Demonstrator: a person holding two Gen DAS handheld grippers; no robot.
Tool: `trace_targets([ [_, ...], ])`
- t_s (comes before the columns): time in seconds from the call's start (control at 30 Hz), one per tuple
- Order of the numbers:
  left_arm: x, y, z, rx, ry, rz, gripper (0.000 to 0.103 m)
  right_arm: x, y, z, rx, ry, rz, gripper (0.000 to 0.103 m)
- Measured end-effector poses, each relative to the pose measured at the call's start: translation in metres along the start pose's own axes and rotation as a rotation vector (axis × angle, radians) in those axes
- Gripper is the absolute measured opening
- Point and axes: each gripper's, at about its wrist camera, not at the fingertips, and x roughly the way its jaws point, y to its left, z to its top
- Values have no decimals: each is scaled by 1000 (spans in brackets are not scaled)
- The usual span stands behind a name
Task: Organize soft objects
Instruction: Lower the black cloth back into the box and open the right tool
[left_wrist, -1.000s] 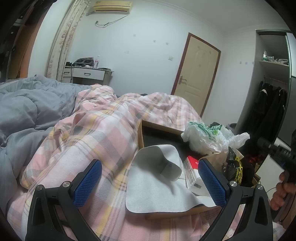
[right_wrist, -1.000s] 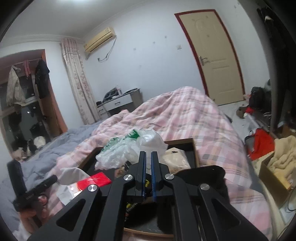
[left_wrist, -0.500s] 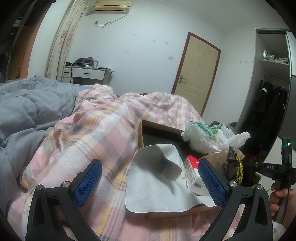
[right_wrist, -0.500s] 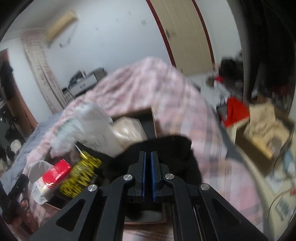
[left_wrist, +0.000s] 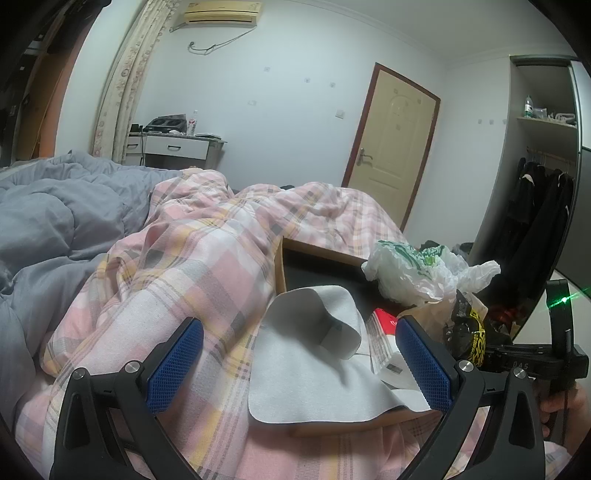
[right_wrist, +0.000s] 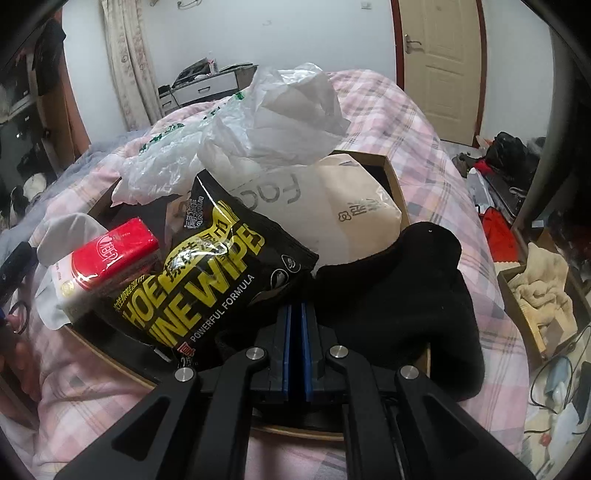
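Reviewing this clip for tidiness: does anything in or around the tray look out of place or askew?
Yes. The grey cloth hangs over the tray's near rim onto the pink checked blanket, and the black garment spills over its right corner. The other packets are heaped loosely.

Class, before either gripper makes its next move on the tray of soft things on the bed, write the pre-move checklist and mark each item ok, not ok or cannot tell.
1. Left gripper open, nothing between its pads: ok.
2. Right gripper open for a grasp: not ok, it is shut.
3. Right gripper empty: ok, nothing shows between its pads.
4. Grey cloth fully inside the tray: not ok, it hangs over the near edge.
5. Black wipes pack unobstructed on top: ok.
6. Black garment touched by the right gripper: cannot tell.
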Motion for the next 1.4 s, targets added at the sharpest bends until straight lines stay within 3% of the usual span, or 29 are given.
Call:
trace_targets([
  [0.27,1,-1,0,5,2,3,103,-2,-6,-2,-9,-6,-25,3],
  [0.37,0,1,1,11,2,6,103,-5,7,-2,-52,-25,-74,11],
  [0.47,-1,0,0,20,1,11,103,-11,17,-2,-102,-68,-131,38],
  [0.53,-4,1,-2,28,0,13,103,-17,23,-3,-143,-111,-191,66],
  [0.63,-4,0,-2,36,-1,16,103,-24,31,-6,-204,-176,-237,80],
  [0.73,-4,0,-2,40,-2,18,103,-26,43,-6,-290,-225,-266,84],
  [0.93,-4,-1,-3,41,-1,19,103,-18,60,-9,-430,-245,-326,86],
  [1.4,-3,-3,-3,43,0,20,103,-15,51,-3,-390,-225,-298,88],
])
